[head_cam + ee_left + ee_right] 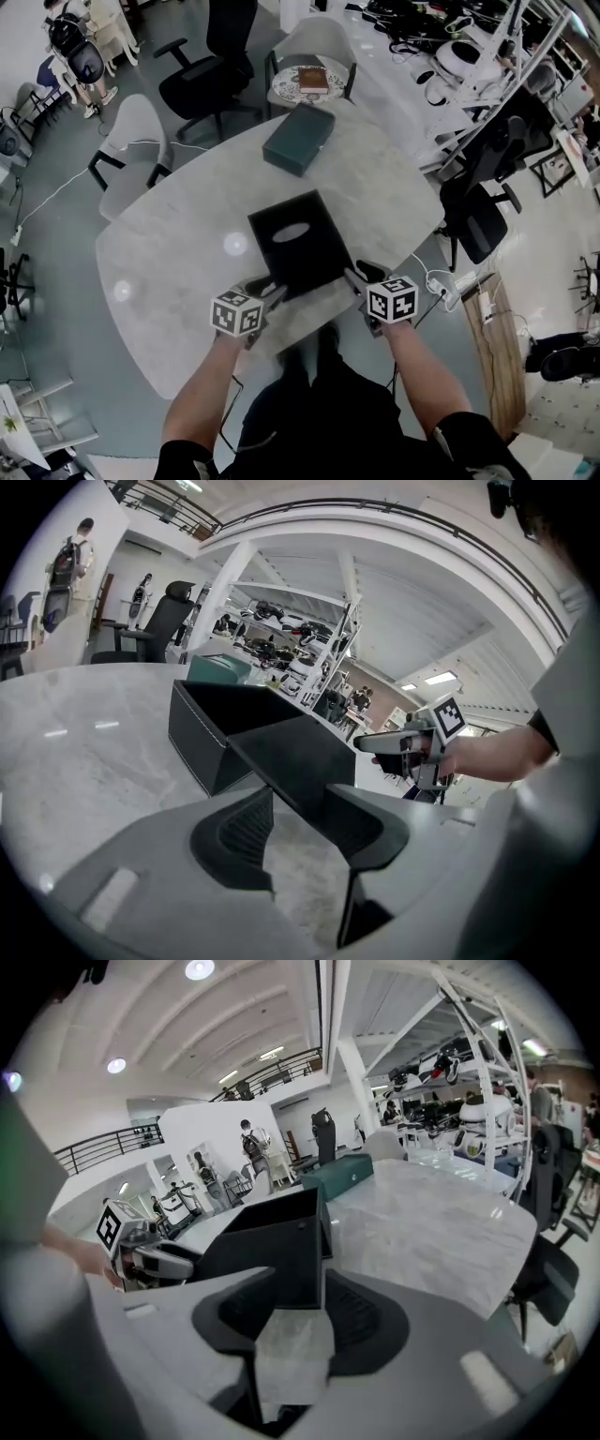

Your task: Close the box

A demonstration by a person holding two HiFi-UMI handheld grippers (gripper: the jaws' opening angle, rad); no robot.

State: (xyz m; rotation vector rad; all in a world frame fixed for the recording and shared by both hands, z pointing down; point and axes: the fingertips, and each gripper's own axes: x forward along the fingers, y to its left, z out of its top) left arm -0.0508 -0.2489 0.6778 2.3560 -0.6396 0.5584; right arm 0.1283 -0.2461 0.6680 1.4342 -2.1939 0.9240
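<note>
A black box [298, 242] stands open on the pale marble table [178, 272], and its near flap [300, 761] slopes down toward me. My left gripper [272, 289] sits at the box's near left corner. In the left gripper view its jaws [295, 803] stand open, with the flap's edge reaching in between them without being pressed. At the near right corner is my right gripper [352, 277], also open. In the right gripper view the box's near wall [272, 1251] lies just ahead, between the fingertips [298, 1283]. Each gripper shows in the other's view: right gripper [412, 747], left gripper [155, 1260].
A shut teal box [300, 138] lies farther back on the table. Office chairs [202, 80] and a small round table with a book [309, 82] stand beyond it. A black chair [478, 220] is at the table's right edge. I stand at the near edge.
</note>
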